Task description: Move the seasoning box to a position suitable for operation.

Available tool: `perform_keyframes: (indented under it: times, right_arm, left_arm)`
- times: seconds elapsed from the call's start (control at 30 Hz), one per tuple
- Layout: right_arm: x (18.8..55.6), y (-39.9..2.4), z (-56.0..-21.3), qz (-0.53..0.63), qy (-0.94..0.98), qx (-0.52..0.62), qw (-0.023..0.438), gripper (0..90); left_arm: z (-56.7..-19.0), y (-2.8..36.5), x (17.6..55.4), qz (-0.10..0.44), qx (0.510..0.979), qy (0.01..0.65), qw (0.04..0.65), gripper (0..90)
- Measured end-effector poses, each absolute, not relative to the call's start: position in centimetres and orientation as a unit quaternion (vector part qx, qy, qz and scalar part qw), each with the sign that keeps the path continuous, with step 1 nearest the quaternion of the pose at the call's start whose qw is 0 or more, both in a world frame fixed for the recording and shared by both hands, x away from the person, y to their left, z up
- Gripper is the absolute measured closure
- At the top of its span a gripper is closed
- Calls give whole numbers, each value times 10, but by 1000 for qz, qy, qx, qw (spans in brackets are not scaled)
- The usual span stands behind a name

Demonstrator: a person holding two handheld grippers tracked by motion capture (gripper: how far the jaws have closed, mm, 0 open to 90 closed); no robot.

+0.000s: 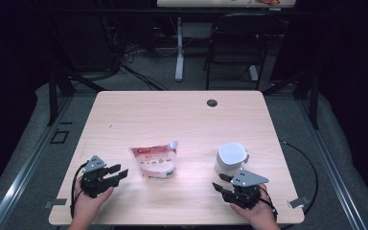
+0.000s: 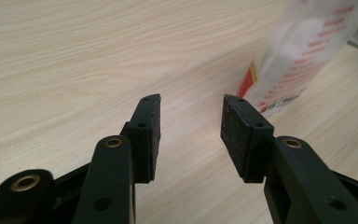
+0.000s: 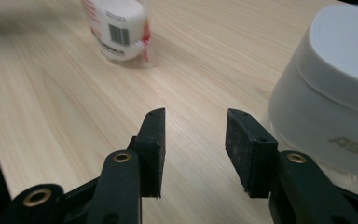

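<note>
A: I'm at a pale wooden table (image 1: 182, 115) in a dark room, grey floor all round it. What's nearest me?

B: Your own hands, at the near edge. Your left gripper (image 1: 116, 173) sits at about seven o'clock from the table's middle, your right gripper (image 1: 220, 183) at about five.

A: In my left gripper view the left gripper (image 2: 191, 121) has its jaws standing wide, nothing but bare wood between the pads. The same goes for my right gripper (image 3: 196, 135) in its own view: jaws apart, wood grain in the gap.

B: Then the things. The spouted refill pouch (image 1: 154, 161) lies flat just past your left gripper, near but not touching, at about two o'clock from its tips.

A: Yes, I see the pouch (image 2: 307, 51) blurred at my one o'clock there, white with red print. From my right side the pouch (image 3: 119, 28) shows its barcode end at eleven o'clock, well apart.

B: The white container (image 1: 231, 159) stands upright just beyond your right gripper, at about one o'clock from it.

A: It looms close at my two o'clock, the container (image 3: 331, 93) beside my jaw, not between the pads.

B: Farther off, a round cable hole (image 1: 212, 103) near the far edge, then a black chair (image 1: 235, 48) and a desk leg (image 1: 179, 48) beyond the table
</note>
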State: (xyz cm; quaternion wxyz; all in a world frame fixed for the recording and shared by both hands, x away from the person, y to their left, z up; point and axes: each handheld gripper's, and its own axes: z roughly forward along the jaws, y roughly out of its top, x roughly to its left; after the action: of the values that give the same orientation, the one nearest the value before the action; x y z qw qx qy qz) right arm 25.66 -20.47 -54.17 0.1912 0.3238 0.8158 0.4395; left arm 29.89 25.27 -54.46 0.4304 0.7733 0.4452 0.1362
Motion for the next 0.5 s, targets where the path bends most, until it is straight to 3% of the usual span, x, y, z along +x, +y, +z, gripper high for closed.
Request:
perform_keyframes:
  times: [0.5]
  right_arm:
    - [251,-234,-538,425,785,406,196,622]
  left_arm:
    - [-549,264,293,159,774,454,412,553]
